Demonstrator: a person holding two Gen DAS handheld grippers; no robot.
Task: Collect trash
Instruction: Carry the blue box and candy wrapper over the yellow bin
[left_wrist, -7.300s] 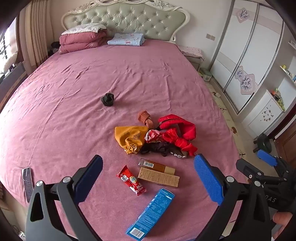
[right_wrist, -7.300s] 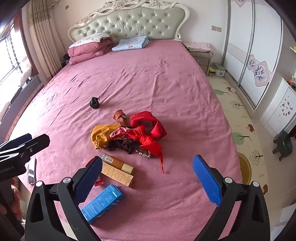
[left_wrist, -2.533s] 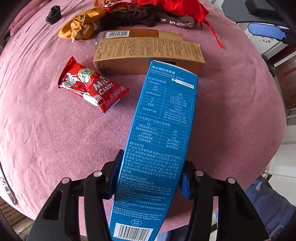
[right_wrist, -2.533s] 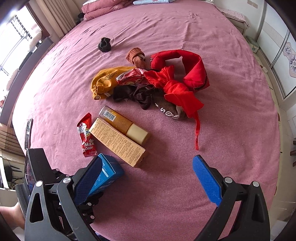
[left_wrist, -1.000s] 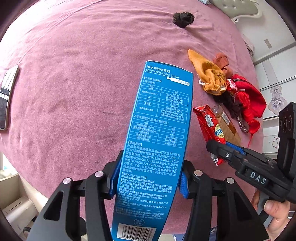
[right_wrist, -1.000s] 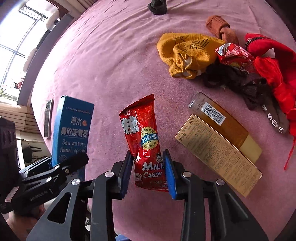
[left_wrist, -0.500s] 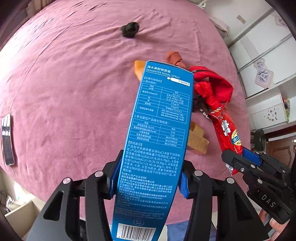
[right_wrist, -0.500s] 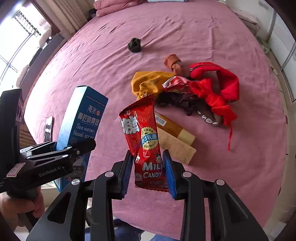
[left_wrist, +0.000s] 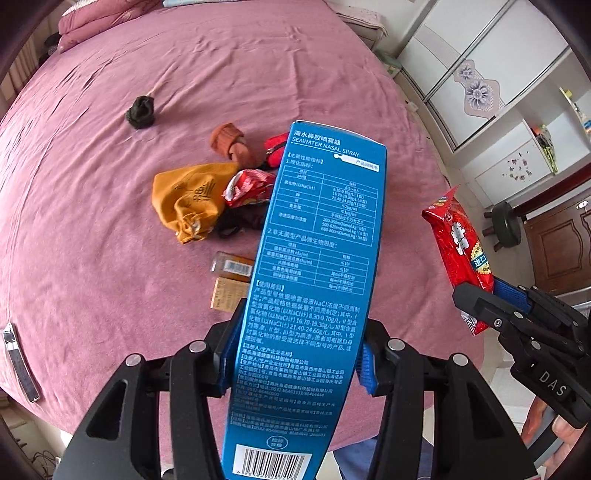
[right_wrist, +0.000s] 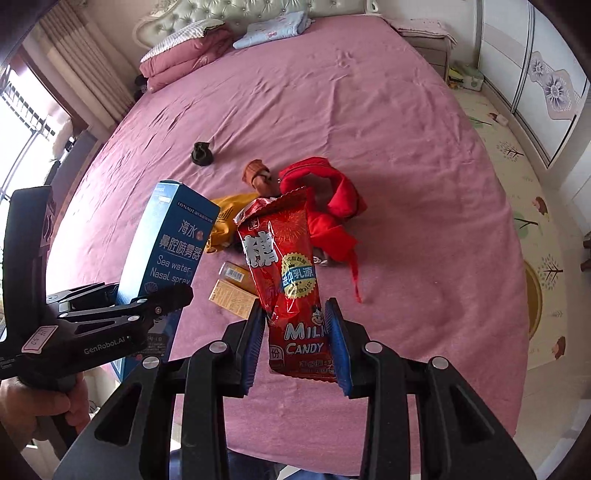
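My left gripper (left_wrist: 295, 350) is shut on a tall blue nasal spray box (left_wrist: 314, 280) and holds it upright above the bed; the box also shows in the right wrist view (right_wrist: 166, 251). My right gripper (right_wrist: 295, 343) is shut on a red milk candy wrapper (right_wrist: 288, 273), also lifted off the bed; the wrapper shows at the right of the left wrist view (left_wrist: 460, 243). On the pink bed (left_wrist: 92, 258) lie a tan box (right_wrist: 232, 298) and an amber bottle (right_wrist: 234, 274), partly hidden behind the held items. A crumpled red wrapper (left_wrist: 247, 186) lies among the clothes.
A yellow cloth bag (left_wrist: 188, 201), a brown sock (left_wrist: 229, 142), red clothing (right_wrist: 332, 206) and a dark sock (left_wrist: 140, 112) lie mid-bed. A remote (left_wrist: 20, 365) lies at the bed's left edge. Pillows (right_wrist: 184, 55) are at the headboard. Wardrobes (right_wrist: 535, 74) stand on the right.
Both grippers have risen and pulled back from the bed with their items held. The view now takes in more of the bed and room.
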